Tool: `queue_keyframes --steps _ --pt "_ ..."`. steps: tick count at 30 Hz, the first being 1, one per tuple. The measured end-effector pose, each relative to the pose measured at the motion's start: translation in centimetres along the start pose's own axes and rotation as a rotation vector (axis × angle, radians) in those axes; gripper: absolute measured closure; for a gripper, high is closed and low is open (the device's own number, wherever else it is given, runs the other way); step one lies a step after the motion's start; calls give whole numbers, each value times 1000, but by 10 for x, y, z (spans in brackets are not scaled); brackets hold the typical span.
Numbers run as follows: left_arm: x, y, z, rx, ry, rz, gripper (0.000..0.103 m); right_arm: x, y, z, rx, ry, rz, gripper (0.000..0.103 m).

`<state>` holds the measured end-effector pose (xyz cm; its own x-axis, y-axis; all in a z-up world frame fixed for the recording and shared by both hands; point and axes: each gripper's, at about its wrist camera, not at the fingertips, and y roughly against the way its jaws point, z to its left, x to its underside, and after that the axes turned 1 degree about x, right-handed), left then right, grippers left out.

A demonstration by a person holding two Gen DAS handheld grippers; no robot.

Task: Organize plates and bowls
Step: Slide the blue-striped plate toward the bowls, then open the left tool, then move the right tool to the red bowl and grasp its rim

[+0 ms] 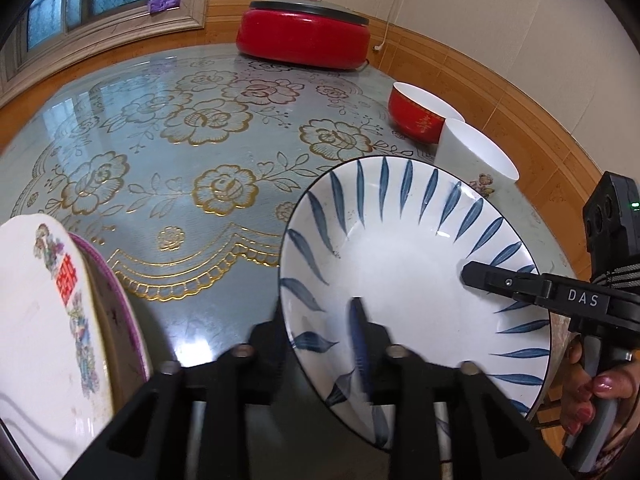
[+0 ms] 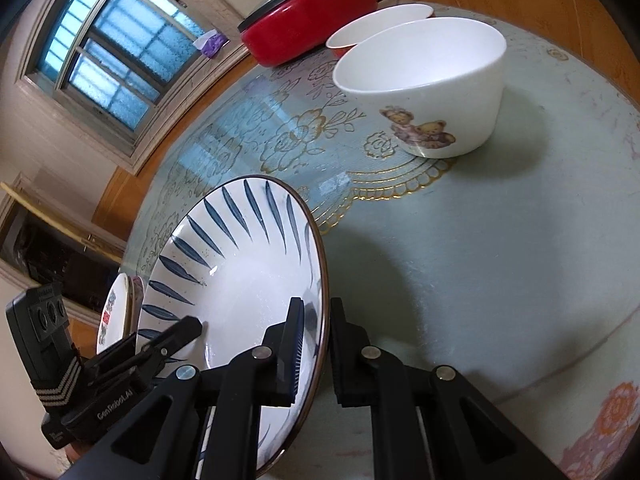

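A deep white plate with blue leaf strokes [image 1: 400,248] [image 2: 240,264] hangs tilted over the table. My right gripper [image 2: 318,320] is shut on its rim, one finger inside and one outside; in the left wrist view it [image 1: 472,274] reaches in from the right. My left gripper [image 1: 316,320] straddles the opposite rim with its jaws apart, the inner finger clear of the rim, so it is open. A white plate with red characters [image 1: 40,320] [image 2: 114,312] stands on edge at the left, with a purple-rimmed plate [image 1: 120,300] right behind it.
On the floral glass table [image 1: 160,160] stand a white bowl with teddy bears [image 2: 424,80] [image 1: 472,156], a red bowl [image 1: 416,120] behind it, and a red lidded electric pot [image 1: 304,36] at the far edge. A person's hand [image 1: 592,392] grips the right handle.
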<state>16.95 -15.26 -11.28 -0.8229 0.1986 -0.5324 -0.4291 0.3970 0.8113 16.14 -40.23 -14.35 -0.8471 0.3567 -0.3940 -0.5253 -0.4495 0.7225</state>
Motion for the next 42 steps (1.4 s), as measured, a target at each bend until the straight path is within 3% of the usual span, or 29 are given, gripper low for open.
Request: queue_keyframes --steps 1,6,9,11,21,25,32,36,42 --pt "0 2 1 -4 2 -6 51 0 2 0 -1 0 -3 89" --pt "3 17 -5 -20 -43 -62 44 -1 26 -1 32 25 -74 82" --pt "3 26 -7 -23 -45 -83 29 -2 41 -6 38 15 -99 80" --pt "1 33 -9 -14 -46 -100 28 -2 50 -11 32 9 -112 76" --pt "-25 64 -11 -12 -92 -124 20 -22 99 -32 22 -9 -198 76" --pt "-46 73 -8 -27 -96 -138 17 -53 108 -40 97 -6 -228 75" --pt "-86 70 -2 -72 -81 -150 14 -140 90 -56 195 -17 -224 73" --pt "-96 58 5 -95 -66 -129 14 -187 62 -65 226 -25 -164 72" --pt "-108 38 18 -98 -34 -83 14 -230 12 -81 232 -101 -54 72"
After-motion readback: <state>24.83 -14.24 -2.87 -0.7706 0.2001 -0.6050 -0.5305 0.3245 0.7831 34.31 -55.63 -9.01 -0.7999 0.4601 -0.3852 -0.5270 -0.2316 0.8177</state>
